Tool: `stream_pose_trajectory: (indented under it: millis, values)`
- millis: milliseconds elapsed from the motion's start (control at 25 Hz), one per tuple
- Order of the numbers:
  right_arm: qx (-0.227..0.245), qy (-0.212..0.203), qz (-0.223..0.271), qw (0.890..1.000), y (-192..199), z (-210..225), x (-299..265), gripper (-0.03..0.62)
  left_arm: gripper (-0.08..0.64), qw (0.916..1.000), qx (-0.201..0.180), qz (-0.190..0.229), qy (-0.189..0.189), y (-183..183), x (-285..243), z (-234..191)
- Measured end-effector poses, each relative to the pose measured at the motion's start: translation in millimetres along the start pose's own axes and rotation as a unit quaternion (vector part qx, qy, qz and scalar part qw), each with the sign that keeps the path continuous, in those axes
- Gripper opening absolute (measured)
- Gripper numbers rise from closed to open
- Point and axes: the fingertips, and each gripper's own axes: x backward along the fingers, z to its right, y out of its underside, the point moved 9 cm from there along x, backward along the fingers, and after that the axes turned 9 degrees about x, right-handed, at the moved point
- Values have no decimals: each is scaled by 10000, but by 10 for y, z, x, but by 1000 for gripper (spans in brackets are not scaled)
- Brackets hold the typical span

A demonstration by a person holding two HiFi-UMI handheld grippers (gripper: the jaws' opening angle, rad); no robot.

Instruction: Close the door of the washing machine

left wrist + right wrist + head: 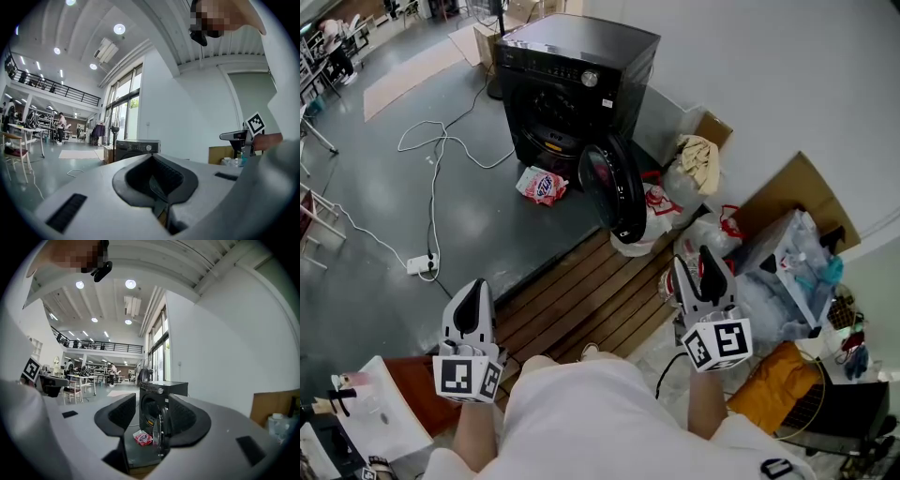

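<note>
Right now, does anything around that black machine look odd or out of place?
Yes. The washing machine has its round door hanging wide open, and a red-and-white packet lies on the floor just in front of it. Bags and cardboard are piled against the wall beside it.

Lofty workshop hall: mezzanine railing [56,90], workbenches [19,127], grey concrete floor [384,187], cardboard sheet [401,77].

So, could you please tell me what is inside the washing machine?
With the door swung open, the washing machine shows a dark drum with a yellowish patch at its lower rim; shadow hides anything deeper inside.
</note>
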Motion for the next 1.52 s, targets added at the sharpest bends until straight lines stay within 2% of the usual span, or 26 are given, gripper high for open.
stream_pose_trajectory:
  millis: [280, 600, 800, 1000, 1120, 1200, 1360, 1520]
  values:
    - [-193, -312, 43, 9993, 62, 114, -5, 249, 6, 9999, -117, -55, -109, 20, 2, 171]
    - [-283, -554, -318, 9976, 224, 62, -247, 273, 6, 9995, -210, -129, -199, -33, -215, 62]
    - [-314, -691, -690, 9947, 357, 62, -723, 273, 6, 9995, -105, -285, -84, 41, -676, -154]
    - [-111, -780, -920, 9926, 357, -23, -1468, 278, 6, 9994, 26, -356, -16, 80, -1268, -613]
    - [-81, -725, -1092, 9913, 203, -80, -1975, 278, 6, 9993, 184, -313, 15, -35, -1672, -1013]
    - [-40, -704, -1214, 9901, -32, -153, -2322, 278, 6, 9991, 284, -305, 82, -234, -1934, -1310]
    - [22, -621, -1436, 9877, -534, -321, -2886, 278, 6, 9973, 375, -360, 511, -694, -2388, -1767]
    - [242, -490, -1633, 9851, -788, -433, -3236, 278, 6, 9944, 474, -331, 885, -927, -2721, -1977]
